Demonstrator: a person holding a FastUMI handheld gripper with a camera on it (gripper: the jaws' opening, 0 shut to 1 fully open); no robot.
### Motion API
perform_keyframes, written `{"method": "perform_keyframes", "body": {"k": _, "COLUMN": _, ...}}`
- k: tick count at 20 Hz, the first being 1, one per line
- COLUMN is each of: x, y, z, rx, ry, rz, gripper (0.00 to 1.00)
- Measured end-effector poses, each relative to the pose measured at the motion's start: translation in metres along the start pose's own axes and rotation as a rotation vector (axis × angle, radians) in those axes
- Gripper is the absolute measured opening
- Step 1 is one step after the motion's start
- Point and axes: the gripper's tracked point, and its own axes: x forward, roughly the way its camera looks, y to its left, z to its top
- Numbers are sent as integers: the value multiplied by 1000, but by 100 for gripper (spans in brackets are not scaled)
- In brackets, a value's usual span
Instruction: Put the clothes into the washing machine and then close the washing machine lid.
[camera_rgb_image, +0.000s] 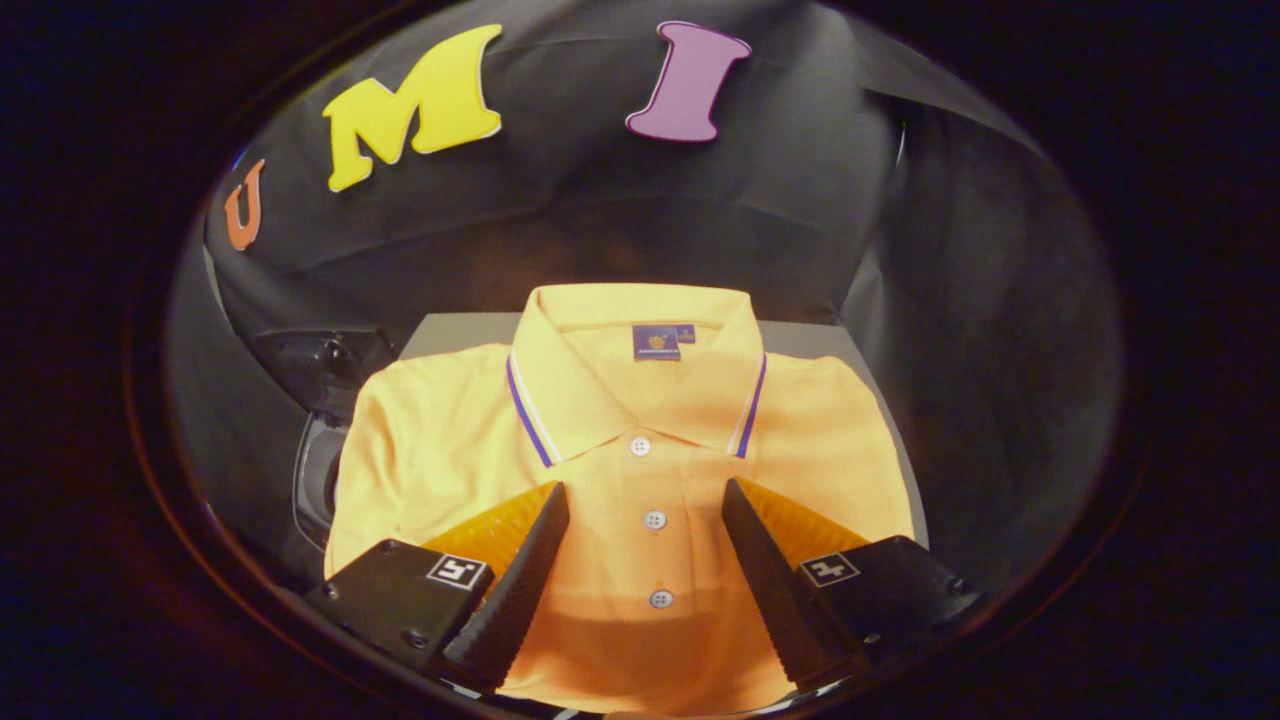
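Note:
A folded yellow polo shirt (620, 470) with a blue-and-white striped collar and three white buttons lies flat on a grey surface (455, 335). My gripper (645, 500) hovers over the shirt's lower half, open, its two fingers spread to either side of the button placket. The middle button sits between the fingertips. Nothing is held between the fingers.
To the left of the shirt, lower down, is a dark rounded machine part (320, 465) with a black fitting (325, 360) above it; what it is I cannot tell. Black cloth walls stand behind and to the right.

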Motion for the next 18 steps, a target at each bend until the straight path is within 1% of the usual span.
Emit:
{"method": "perform_keyframes", "body": {"k": 2, "x": 0, "y": -1, "z": 1, "rx": 13, "ry": 3, "rz": -6, "gripper": 97}}
{"method": "perform_keyframes", "body": {"k": 4, "x": 0, "y": -4, "z": 1, "rx": 20, "ry": -2, "rz": -16, "gripper": 91}}
{"method": "perform_keyframes", "body": {"k": 5, "x": 5, "y": -9, "z": 1, "rx": 29, "ry": -13, "rz": -27, "gripper": 84}}
{"method": "perform_keyframes", "body": {"k": 7, "x": 2, "y": -14, "z": 4, "rx": 77, "ry": -57, "rz": -56, "gripper": 59}}
{"method": "perform_keyframes", "body": {"k": 9, "x": 4, "y": -14, "z": 2, "rx": 53, "ry": -84, "rz": -72, "gripper": 35}}
{"method": "perform_keyframes", "body": {"k": 11, "x": 2, "y": -14, "z": 0, "rx": 34, "ry": -97, "rz": -75, "gripper": 16}}
{"method": "perform_keyframes", "body": {"k": 13, "x": -5, "y": -10, "z": -1, "rx": 36, "ry": -99, "rz": -73, "gripper": 9}}
{"method": "perform_keyframes", "body": {"k": 15, "x": -14, "y": -1, "z": -9, "rx": 53, "ry": -93, "rz": -55, "gripper": 7}}
{"method": "perform_keyframes", "body": {"k": 17, "x": -28, "y": 7, "z": -18, "rx": 100, "ry": -78, "rz": -21, "gripper": 7}}
{"method": "perform_keyframes", "body": {"k": 18, "x": -32, "y": 10, "z": -15, "rx": 111, "ry": -80, "rz": -6, "gripper": 7}}
